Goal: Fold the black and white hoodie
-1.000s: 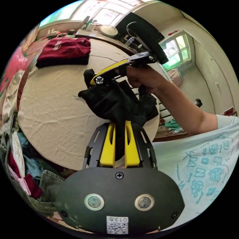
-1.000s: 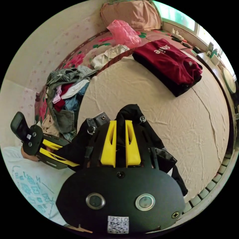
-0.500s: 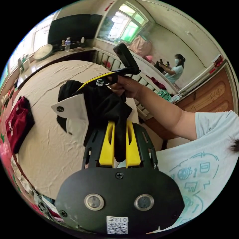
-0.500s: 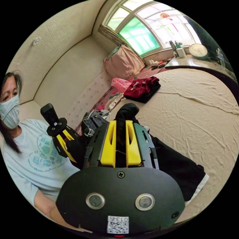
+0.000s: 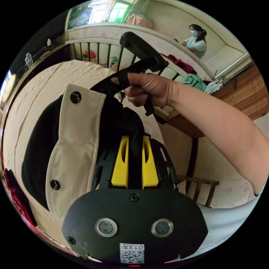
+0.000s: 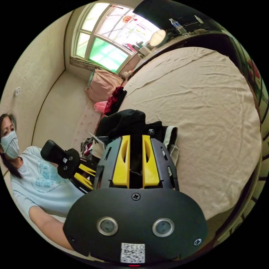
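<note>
Left gripper (image 5: 134, 157) clamped on black hoodie (image 5: 70, 145) fabric, jaws nearly closed with cloth between. Right gripper (image 6: 136, 157) likewise pinched on another black part. Both raised above the bed (image 6: 213, 117), garment hanging off the sheet, probably to shake it open and find edges before laying flat near the bed's near edge.
</note>
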Available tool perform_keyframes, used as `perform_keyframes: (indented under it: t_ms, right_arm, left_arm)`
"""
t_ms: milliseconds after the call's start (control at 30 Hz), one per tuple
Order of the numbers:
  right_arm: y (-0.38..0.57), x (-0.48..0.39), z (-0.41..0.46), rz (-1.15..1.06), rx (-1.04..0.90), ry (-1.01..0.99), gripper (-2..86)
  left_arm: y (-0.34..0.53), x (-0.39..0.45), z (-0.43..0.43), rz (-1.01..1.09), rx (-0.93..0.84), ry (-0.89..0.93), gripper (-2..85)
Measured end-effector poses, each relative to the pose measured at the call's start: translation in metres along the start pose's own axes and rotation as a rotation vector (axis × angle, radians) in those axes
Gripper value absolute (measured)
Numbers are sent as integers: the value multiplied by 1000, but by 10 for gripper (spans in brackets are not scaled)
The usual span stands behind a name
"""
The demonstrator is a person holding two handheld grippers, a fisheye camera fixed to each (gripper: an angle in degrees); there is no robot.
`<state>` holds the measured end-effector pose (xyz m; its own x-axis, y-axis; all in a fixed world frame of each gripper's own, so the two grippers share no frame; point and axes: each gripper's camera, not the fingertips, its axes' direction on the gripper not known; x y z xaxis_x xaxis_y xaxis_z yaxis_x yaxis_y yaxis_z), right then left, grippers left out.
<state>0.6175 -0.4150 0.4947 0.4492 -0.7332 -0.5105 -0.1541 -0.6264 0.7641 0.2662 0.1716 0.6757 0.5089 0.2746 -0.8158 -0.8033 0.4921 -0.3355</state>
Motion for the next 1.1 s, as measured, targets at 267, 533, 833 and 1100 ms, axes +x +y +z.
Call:
perform_keyframes:
  t_ms: [267,533,833,1100]
  right_arm:
    - [53,8,-62,98,213,52,57]
    - [74,-134,-46,-345,137,371,25]
    - [82,-72,36,-204,-50,668,0]
    - [88,-93,-45,-36,252,574,-2]
  left_arm:
    - [-20,-10,21,-3,-3,169,91]
    - [20,8,-60,138,216,174,86]
    - [45,-63,-53,-104,197,-183,48]
    - [36,-124,-4,-210,151,-24,5]
